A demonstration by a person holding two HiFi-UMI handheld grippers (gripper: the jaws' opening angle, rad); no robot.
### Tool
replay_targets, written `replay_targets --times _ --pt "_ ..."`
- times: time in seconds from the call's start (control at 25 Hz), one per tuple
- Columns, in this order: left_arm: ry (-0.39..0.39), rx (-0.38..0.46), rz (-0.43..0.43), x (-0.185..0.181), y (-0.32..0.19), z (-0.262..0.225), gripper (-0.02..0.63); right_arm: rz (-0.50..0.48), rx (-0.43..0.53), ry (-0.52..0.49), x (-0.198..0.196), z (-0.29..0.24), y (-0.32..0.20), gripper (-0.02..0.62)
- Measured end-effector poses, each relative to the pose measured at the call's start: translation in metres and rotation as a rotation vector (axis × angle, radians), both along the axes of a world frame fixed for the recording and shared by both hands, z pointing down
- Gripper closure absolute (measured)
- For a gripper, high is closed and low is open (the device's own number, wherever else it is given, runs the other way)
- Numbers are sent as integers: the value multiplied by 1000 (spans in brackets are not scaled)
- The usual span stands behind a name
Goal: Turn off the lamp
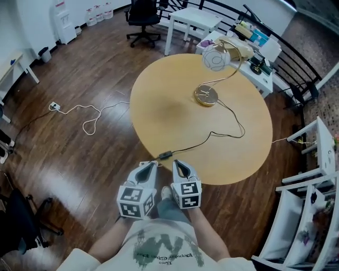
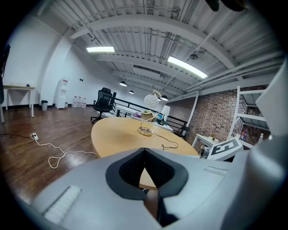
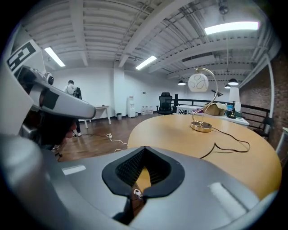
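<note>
A lamp with a round white globe shade (image 1: 216, 58) on a curved gold stem stands on a gold disc base (image 1: 205, 96) at the far side of the round wooden table (image 1: 159, 106). Whether it is lit is unclear. Its black cord runs to an inline switch (image 1: 165, 155) at the table's near edge. My left gripper (image 1: 147, 165) and right gripper (image 1: 181, 165) hover side by side just short of that switch, both shut and holding nothing. The left gripper (image 2: 145, 150) sees the lamp (image 2: 152, 101) far off. For the right gripper (image 3: 144, 148), the lamp (image 3: 199, 83) and cord (image 3: 225, 146) lie ahead to the right.
A white cable (image 1: 90, 114) loops over the wooden floor left of the table. A black office chair (image 1: 143, 16) and a white table (image 1: 193, 21) stand behind. A cluttered white desk (image 1: 254, 47) and a black railing (image 1: 296, 63) are beyond the lamp, and white shelving (image 1: 312, 159) is at the right.
</note>
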State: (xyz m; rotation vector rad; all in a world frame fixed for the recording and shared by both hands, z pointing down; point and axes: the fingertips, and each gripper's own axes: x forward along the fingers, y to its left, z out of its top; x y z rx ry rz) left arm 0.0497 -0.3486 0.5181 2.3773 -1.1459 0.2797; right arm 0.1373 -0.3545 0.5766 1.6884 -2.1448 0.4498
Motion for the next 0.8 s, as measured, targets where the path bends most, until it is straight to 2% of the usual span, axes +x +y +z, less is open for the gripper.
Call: replay_targets --times 0.16,0.48,0.8 --pt "27 13 55 4 26 -7 607 75 30 -35 3 -22 34 595" --pt "75 4 167 19 85 -15 607 149 89 -57 -1 -63 108 595" --pt "93 63 252 28 127 -40 607 195 185 -116 -16 -110 158 597"
